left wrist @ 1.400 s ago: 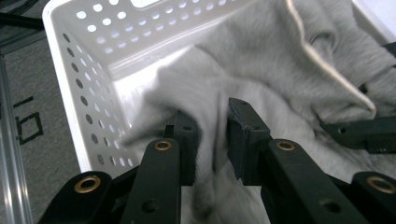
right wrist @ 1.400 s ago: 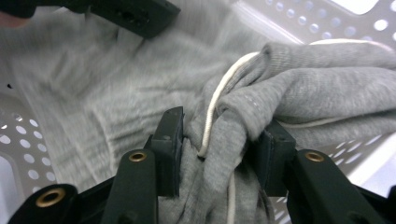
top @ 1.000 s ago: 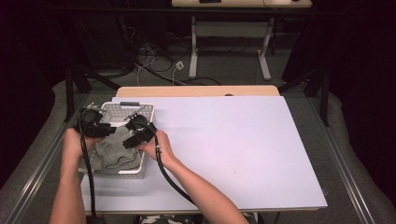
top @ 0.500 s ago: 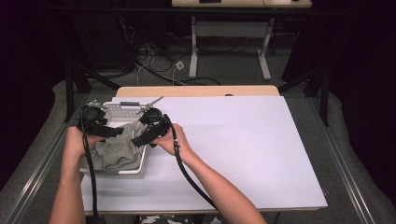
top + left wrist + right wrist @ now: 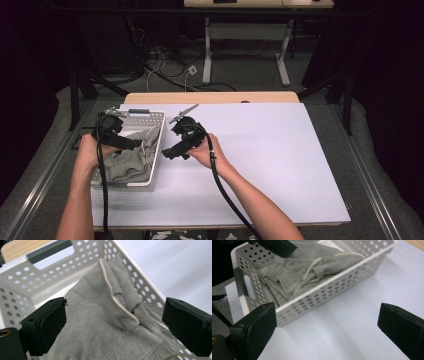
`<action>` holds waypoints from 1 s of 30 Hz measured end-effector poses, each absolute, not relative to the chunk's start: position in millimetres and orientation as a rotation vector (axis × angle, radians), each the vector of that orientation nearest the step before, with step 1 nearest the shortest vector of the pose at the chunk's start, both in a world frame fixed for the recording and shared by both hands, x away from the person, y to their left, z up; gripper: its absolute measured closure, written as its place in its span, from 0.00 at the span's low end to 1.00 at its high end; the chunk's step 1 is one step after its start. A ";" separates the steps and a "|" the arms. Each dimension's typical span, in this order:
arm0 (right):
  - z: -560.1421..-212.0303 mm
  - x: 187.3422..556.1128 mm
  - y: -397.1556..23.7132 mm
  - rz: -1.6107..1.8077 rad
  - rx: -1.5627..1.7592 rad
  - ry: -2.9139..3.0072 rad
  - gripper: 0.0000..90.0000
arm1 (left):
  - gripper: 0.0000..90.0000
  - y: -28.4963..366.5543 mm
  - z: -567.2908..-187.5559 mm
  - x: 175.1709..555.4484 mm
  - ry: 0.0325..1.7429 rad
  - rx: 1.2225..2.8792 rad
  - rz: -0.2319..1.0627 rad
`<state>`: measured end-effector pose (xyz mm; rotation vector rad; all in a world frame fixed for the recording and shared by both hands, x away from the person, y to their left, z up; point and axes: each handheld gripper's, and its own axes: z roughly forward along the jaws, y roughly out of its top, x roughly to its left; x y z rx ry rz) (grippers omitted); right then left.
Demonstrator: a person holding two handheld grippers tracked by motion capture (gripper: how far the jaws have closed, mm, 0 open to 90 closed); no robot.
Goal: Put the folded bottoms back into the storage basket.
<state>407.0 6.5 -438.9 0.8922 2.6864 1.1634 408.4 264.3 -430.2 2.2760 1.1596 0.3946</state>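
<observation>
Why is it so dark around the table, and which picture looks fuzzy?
High view: light falls on the white table; the room around stays almost black. Left gripper view: the grey cloth is soft and blurry up close, while the basket holes look sharper. Right gripper view: the near jaws are blurred, and faint streaky shadows cross the table.

A grey garment [image 5: 131, 159] is lying bunched in the white perforated basket [image 5: 156, 150] at the desk's [image 5: 280, 165] left edge. The left tongs [image 5: 134, 145] are hovering over it, jaws just opened; the right tongs [image 5: 167, 152] are hanging beside the basket, parted and empty.
</observation>
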 end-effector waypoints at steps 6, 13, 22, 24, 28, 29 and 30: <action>-440.5 403.7 -26.7 1.141 0.917 2.659 0.01 | 0.03 247.0 -431.4 406.4 1.127 2.308 0.386; -439.3 398.2 -60.1 1.105 0.931 2.635 0.01 | 0.01 224.4 -430.9 396.4 1.053 2.354 0.385; -444.2 384.1 -106.3 1.050 0.973 2.583 0.01 | 0.00 204.2 -433.8 371.0 0.956 2.422 0.426; -445.6 382.4 -110.9 1.044 0.977 2.579 0.01 | 0.00 203.5 -433.8 368.4 0.950 2.422 0.434; -452.1 375.0 -127.5 1.021 1.002 2.563 0.01 | 0.00 202.0 -434.7 357.2 0.935 2.405 0.436; -453.6 373.1 -131.6 1.014 1.003 2.559 0.01 | 0.00 201.9 -435.3 354.4 0.931 2.403 0.442; -454.8 371.0 -135.3 1.009 1.009 2.556 0.01 | 0.00 201.9 -436.1 351.5 0.929 2.398 0.443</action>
